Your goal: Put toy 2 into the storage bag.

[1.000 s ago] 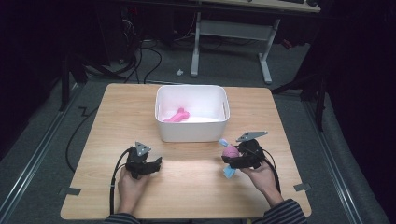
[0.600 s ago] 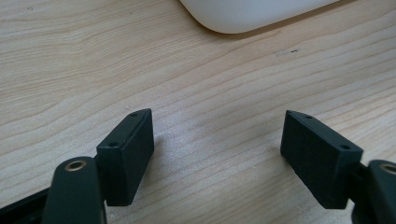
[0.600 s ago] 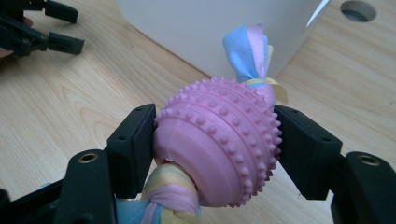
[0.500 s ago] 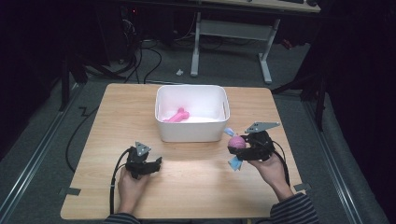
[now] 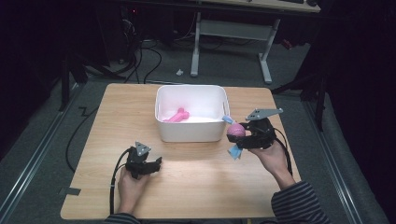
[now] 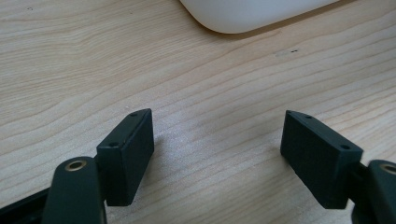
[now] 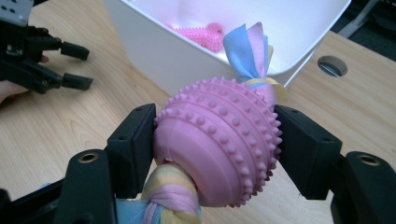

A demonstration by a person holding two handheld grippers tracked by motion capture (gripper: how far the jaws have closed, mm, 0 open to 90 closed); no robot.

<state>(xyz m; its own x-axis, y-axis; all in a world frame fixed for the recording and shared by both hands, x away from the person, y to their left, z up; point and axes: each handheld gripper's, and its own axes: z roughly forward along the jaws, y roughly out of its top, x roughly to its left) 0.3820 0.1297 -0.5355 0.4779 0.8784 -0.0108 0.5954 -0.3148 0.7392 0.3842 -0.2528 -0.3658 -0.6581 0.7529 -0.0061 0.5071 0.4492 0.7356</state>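
Pink studded ball toy (image 7: 219,140) with cloth tails sits clamped in the right gripper (image 5: 243,140), beside the white tub (image 5: 191,133). Left gripper (image 6: 217,154) rests on the wooden table (image 6: 224,88), jaws wide apart, holding nothing.

My wooden table (image 5: 196,186) sits on grey carpet (image 5: 46,154); the room around it is pretty dark, with light mostly falling on the tabletop; there's a white-legged desk frame (image 5: 229,32) behind it, black cables (image 5: 140,56) snaking over the floor, and a metal rail (image 5: 28,163) along the left.
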